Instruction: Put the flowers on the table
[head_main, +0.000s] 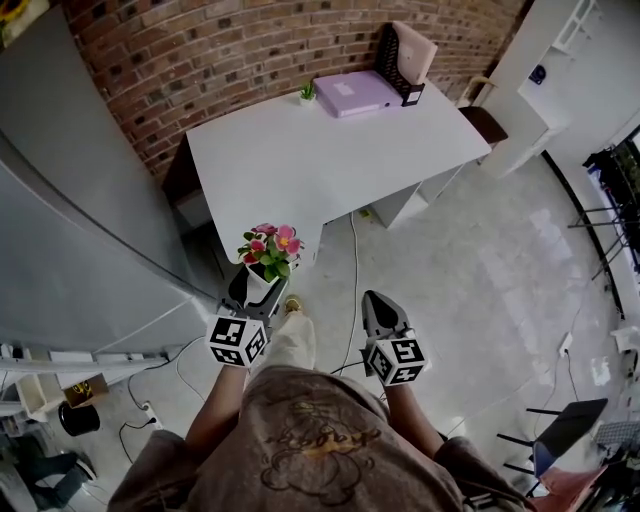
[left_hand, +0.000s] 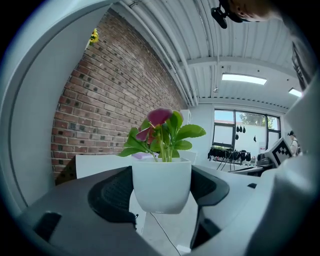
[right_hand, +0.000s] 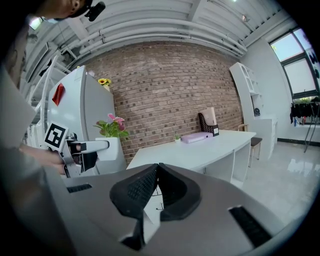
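Observation:
A small white pot of pink flowers (head_main: 268, 252) is carried in the air in front of the person, short of the white table (head_main: 330, 160). My left gripper (head_main: 254, 291) is shut on the pot (left_hand: 161, 182), one jaw pressed on each side of it. The flowers (right_hand: 111, 127) and the left gripper also show at the left of the right gripper view. My right gripper (head_main: 382, 312) hangs beside it to the right, shut with nothing between its jaws (right_hand: 156, 187). The table (right_hand: 200, 150) lies ahead of both grippers.
A lilac box (head_main: 352, 93), a tiny potted plant (head_main: 307, 93) and a black file holder (head_main: 405, 60) stand at the table's far end by the brick wall. A grey fridge (head_main: 70, 200) is close on the left. Cables (head_main: 352, 260) trail over the floor under the table's near edge.

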